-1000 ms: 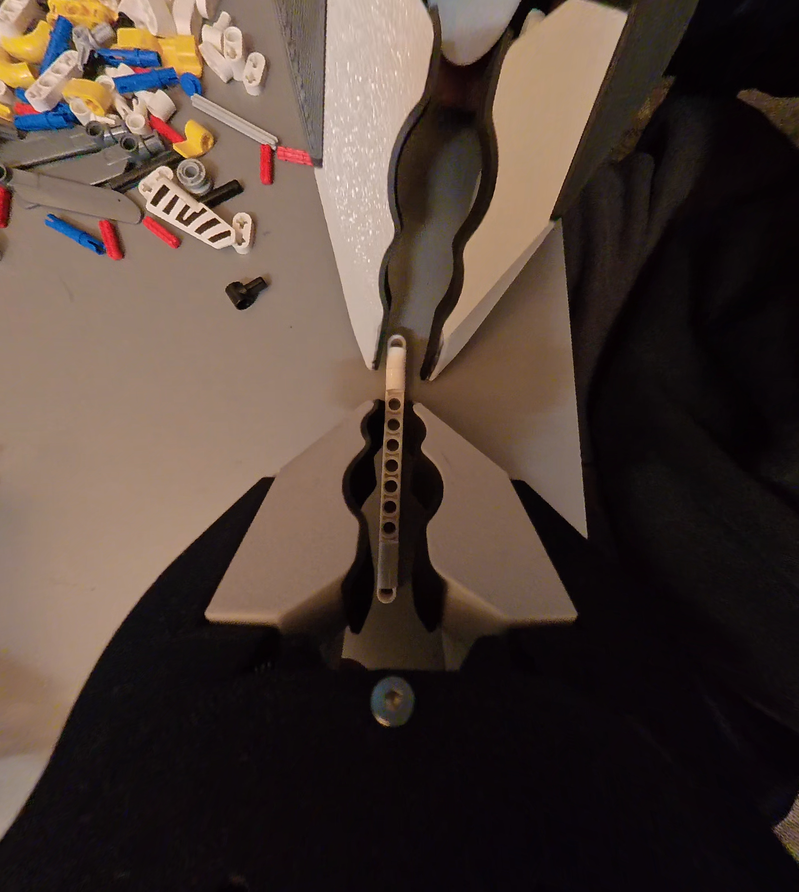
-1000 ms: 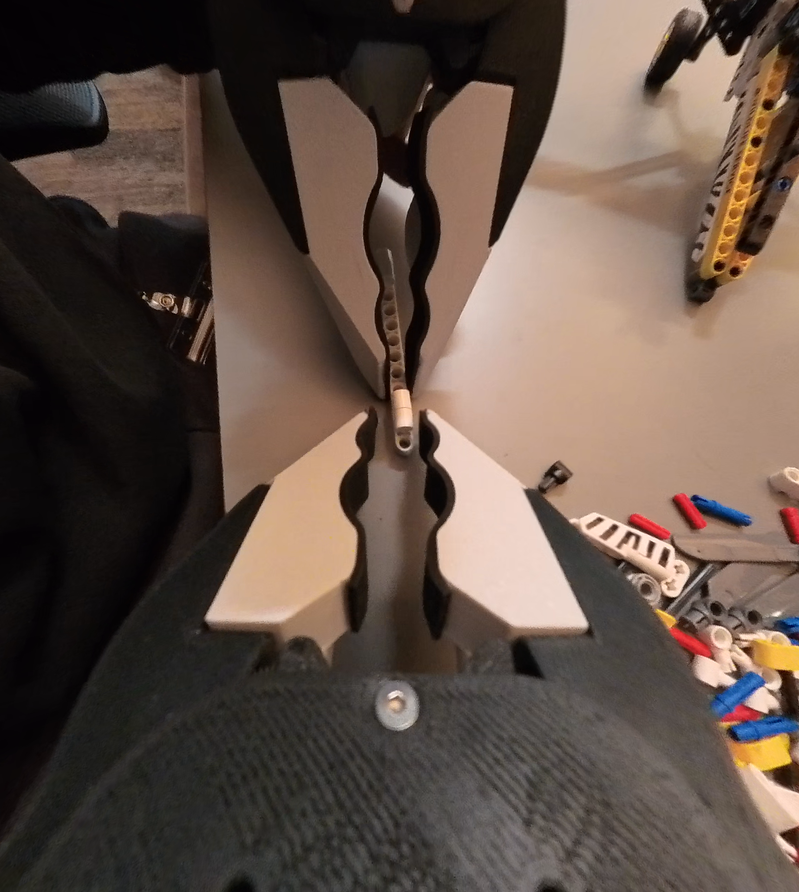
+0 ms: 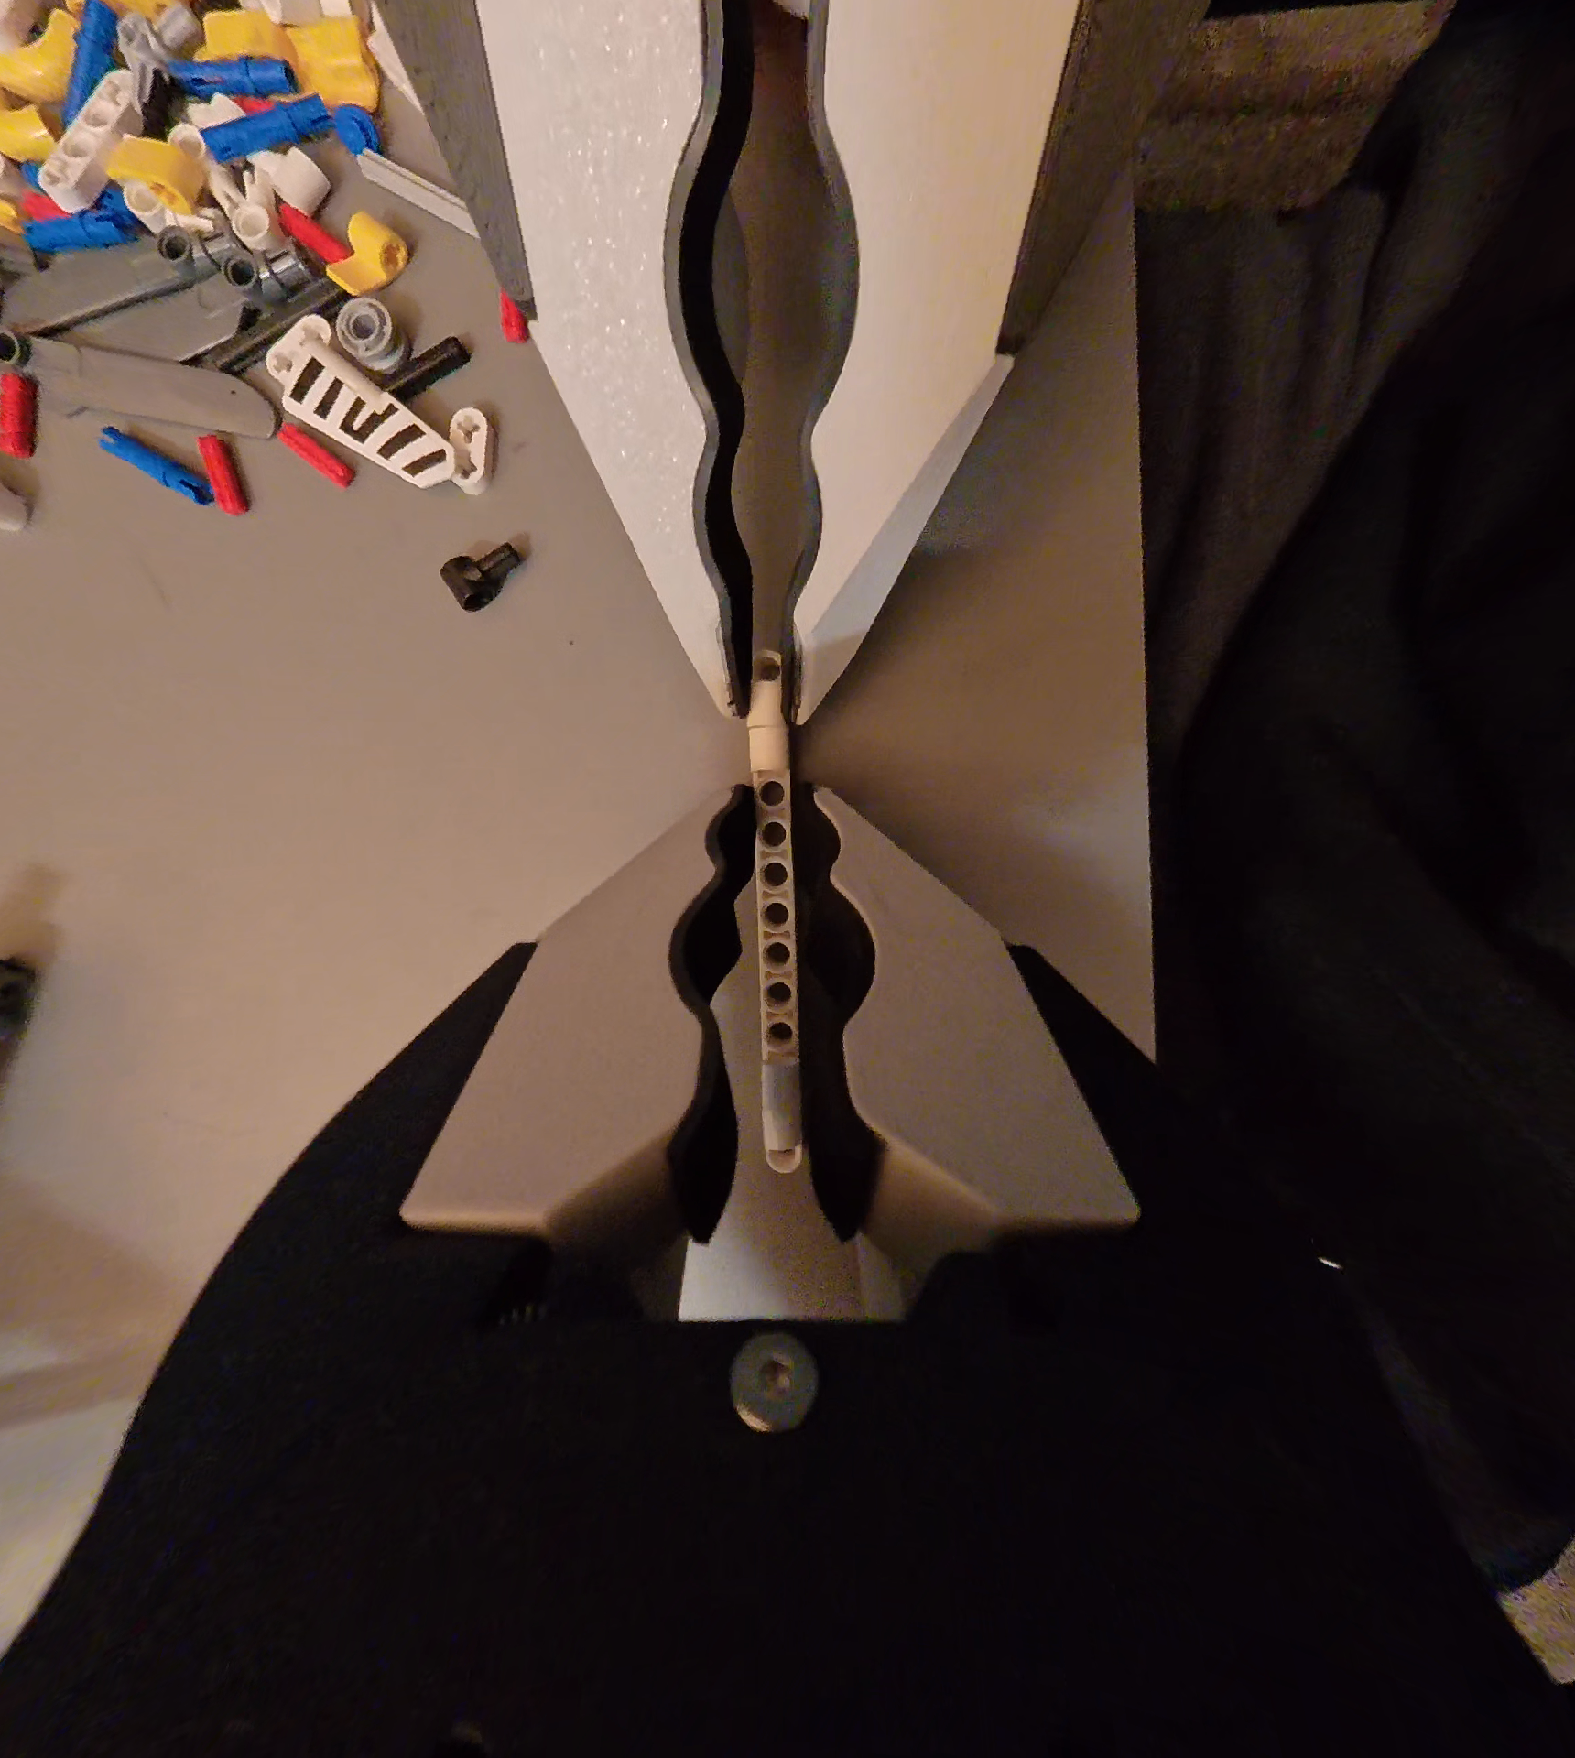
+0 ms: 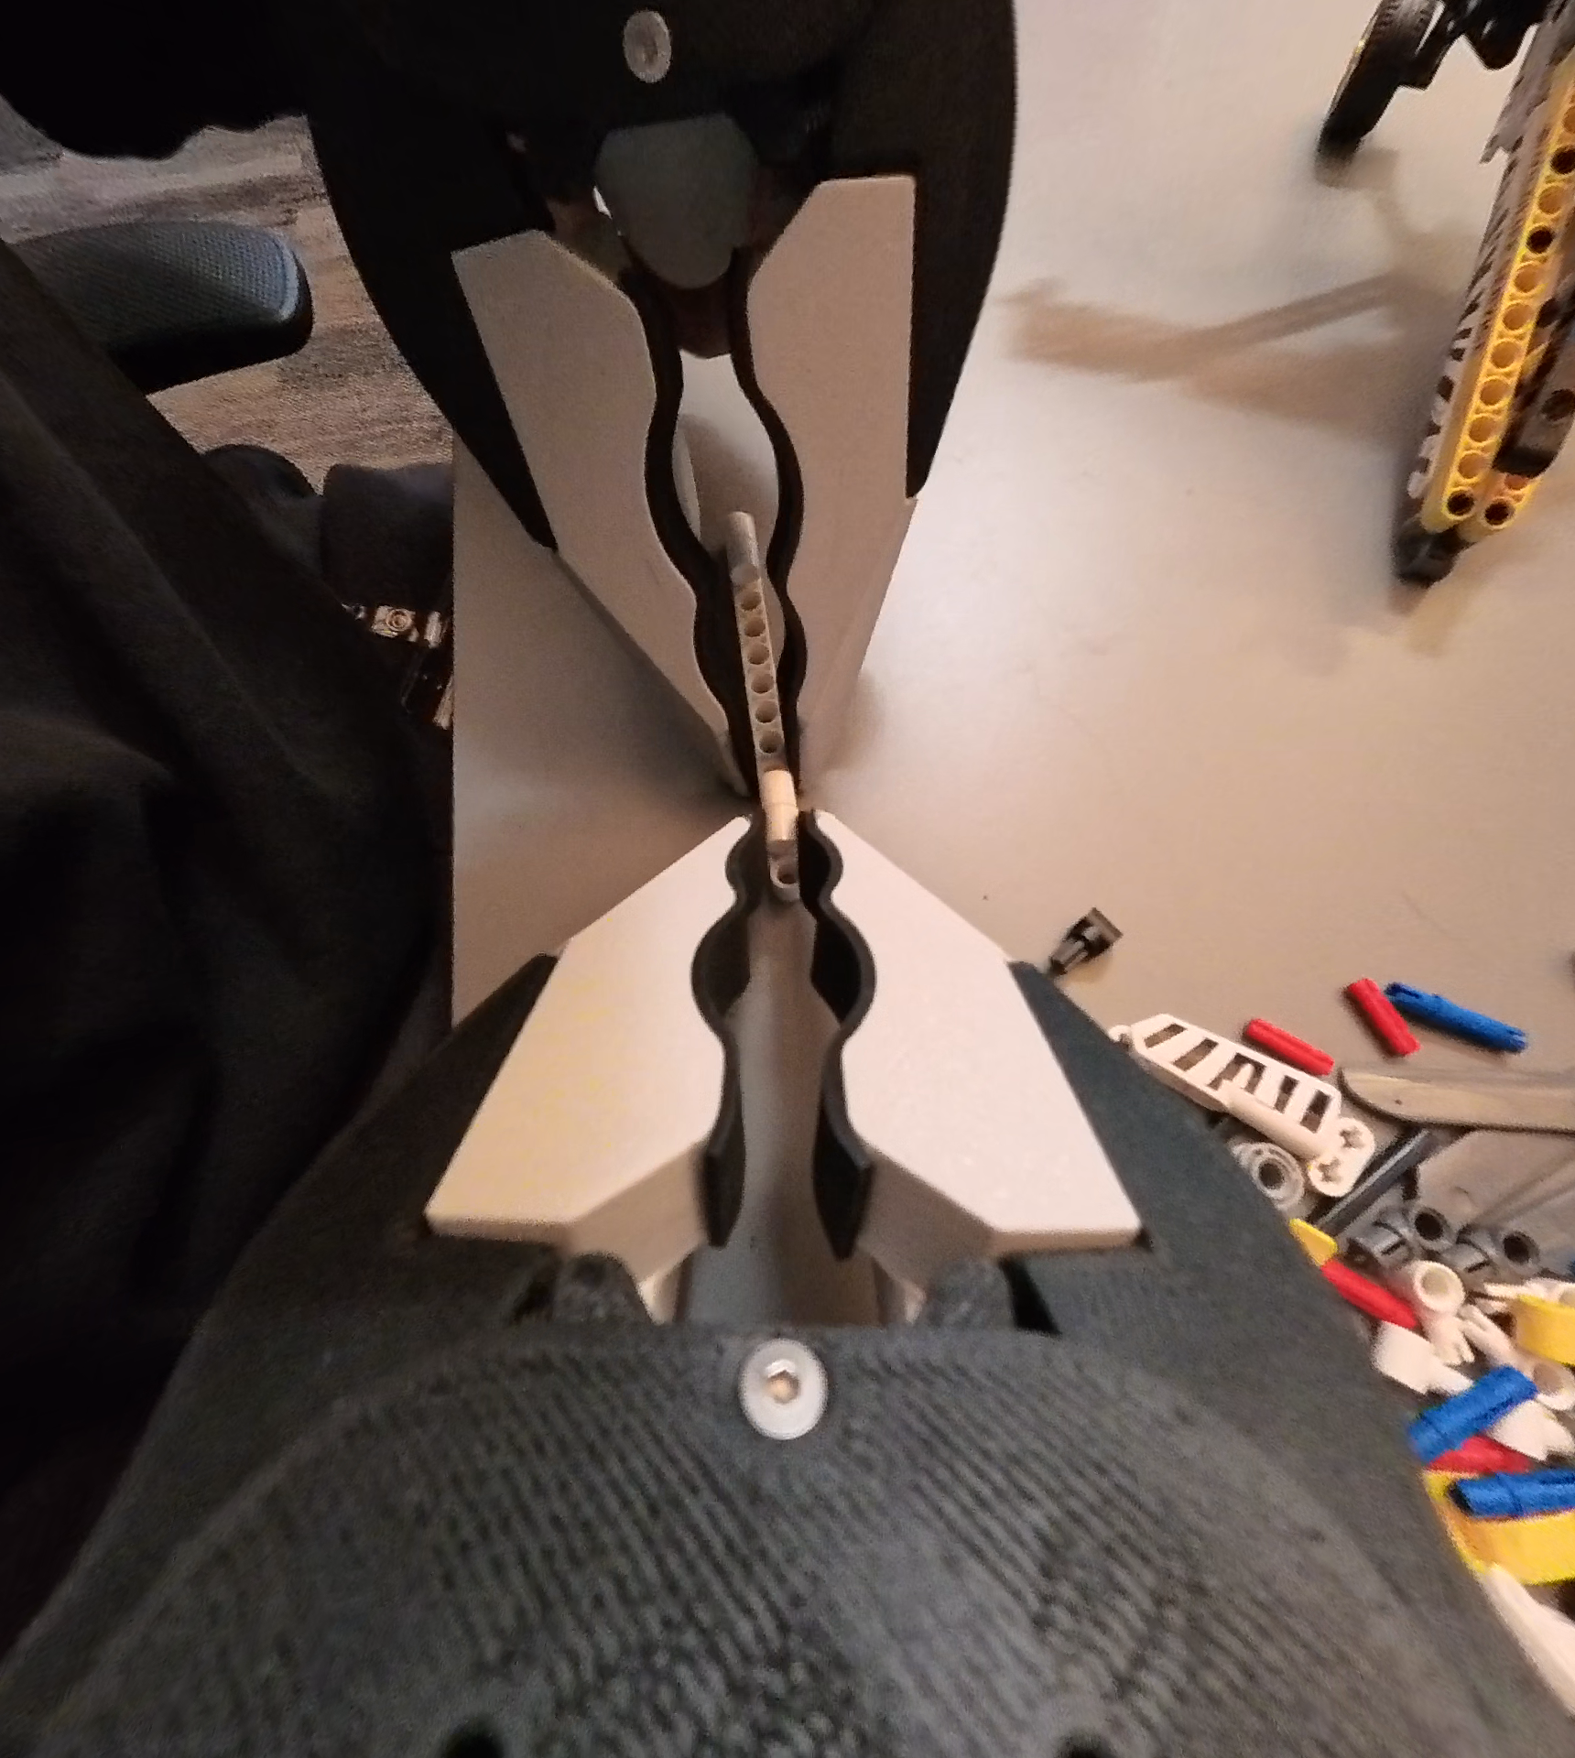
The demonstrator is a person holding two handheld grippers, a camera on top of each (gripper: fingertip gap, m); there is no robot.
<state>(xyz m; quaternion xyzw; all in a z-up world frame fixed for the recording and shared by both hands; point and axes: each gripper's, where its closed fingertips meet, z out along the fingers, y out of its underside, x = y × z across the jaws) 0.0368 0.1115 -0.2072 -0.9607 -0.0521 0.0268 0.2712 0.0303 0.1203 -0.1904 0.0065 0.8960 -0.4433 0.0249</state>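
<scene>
A hobby or office desk by the look of it — a plain grey table [image 3: 194, 761] strewn with loose plastic building pieces [image 3: 146, 190], a half-built yellow model [image 4: 1526, 285], an office chair [image 4: 194, 276] on carpet [image 4: 356, 400].

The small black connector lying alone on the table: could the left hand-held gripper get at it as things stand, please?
Probably not right away: the left hand-held gripper is shut on a white beam. The black connector itself lies alone on bare table, nothing blocking it.
</scene>
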